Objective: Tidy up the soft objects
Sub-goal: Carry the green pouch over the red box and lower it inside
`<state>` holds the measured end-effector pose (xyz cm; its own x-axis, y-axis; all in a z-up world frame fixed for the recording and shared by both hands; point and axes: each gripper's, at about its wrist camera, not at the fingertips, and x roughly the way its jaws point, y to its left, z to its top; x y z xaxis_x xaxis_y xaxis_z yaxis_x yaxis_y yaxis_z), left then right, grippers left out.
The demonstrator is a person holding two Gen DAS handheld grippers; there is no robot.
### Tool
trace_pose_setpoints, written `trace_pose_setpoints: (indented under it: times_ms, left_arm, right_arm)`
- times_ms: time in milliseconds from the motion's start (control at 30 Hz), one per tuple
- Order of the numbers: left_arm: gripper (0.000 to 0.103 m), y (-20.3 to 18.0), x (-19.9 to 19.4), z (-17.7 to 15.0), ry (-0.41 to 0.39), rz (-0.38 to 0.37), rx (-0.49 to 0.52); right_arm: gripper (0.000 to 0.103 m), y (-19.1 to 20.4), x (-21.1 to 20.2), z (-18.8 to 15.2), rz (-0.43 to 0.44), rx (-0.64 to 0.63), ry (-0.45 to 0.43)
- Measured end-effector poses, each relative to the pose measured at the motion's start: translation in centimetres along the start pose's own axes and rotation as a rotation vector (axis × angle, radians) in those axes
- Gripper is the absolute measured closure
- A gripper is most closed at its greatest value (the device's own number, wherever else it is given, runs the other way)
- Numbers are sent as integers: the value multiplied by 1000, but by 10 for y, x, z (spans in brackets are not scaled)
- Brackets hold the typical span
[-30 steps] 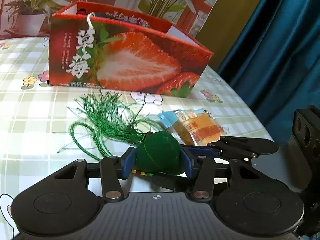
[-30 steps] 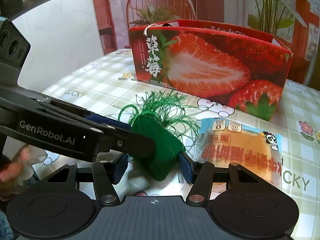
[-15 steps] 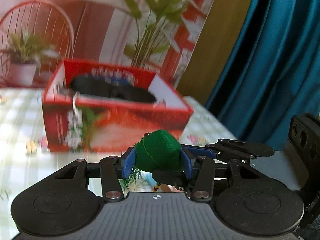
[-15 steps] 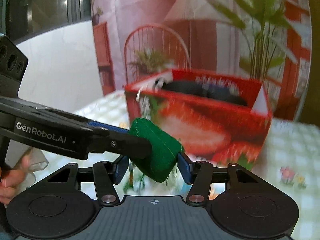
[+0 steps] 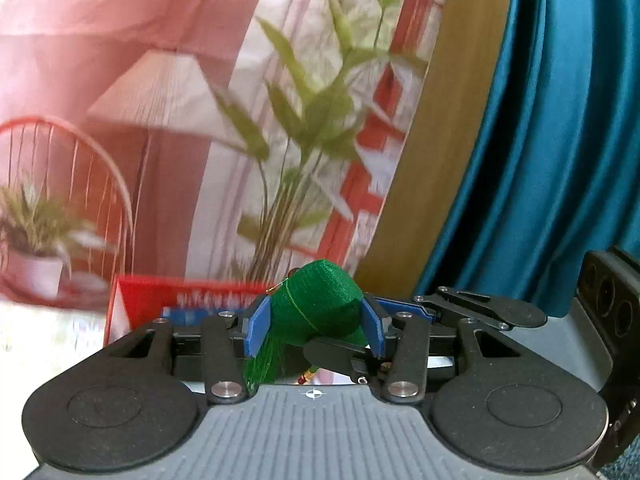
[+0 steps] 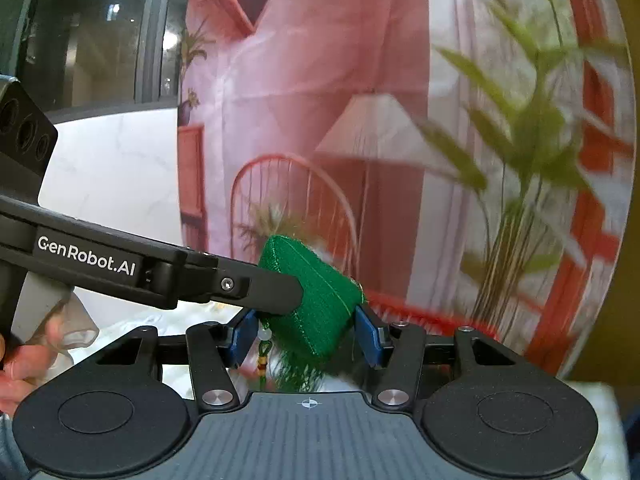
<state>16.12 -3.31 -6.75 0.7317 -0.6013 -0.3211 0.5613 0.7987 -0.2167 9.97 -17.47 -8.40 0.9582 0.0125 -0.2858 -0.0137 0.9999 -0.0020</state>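
The red strawberry box [image 5: 160,300] sits low ahead of me on the worktop, its rim just above my left tool's frame and only a blurred red edge in the right view. Both my tools clench one thing: the green stuffed charm [image 5: 316,304], pinched between the blue pads of my left tool [image 5: 314,330] and of my right tool [image 6: 306,332] from crossing directions. Its tassel [image 5: 260,364] hangs straight down, so that long axis must clear the rim first, I judge.
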Motion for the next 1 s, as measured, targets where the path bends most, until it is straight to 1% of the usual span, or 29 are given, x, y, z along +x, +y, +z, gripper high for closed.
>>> trace_pose_setpoints:
  times_ms: [67, 167, 233, 333, 467, 700, 833, 1000]
  left_arm:
    - [52, -1, 7, 15, -20, -5, 6]
    - [52, -3, 17, 27, -35, -21, 21]
    - [52, -2, 25, 30, -28, -37, 21]
    - [52, -1, 43, 25, 7, -63, 10]
    - [52, 0, 71, 9, 74, -86, -8]
    - [52, 1, 120, -25, 190, -112, -45]
    - [52, 1, 136, -39, 239, -115, -58]
    - [52, -1, 148, -50, 282, -105, -61]
  right_arm:
    - [53, -8, 6, 16, -11, -13, -22]
    - [53, -20, 12, 33, -30, -32, -48]
    - [53, -27, 15, 39, -45, -51, -52]
    - [53, -39, 20, 40, -63, -71, -39]
    - [53, -54, 28, 24, -84, -63, 15]
    - [53, -76, 44, -21, -119, -9, 133]
    - [53, -83, 49, -45, -130, 21, 181]
    - [53, -88, 54, -65, -144, 62, 225]
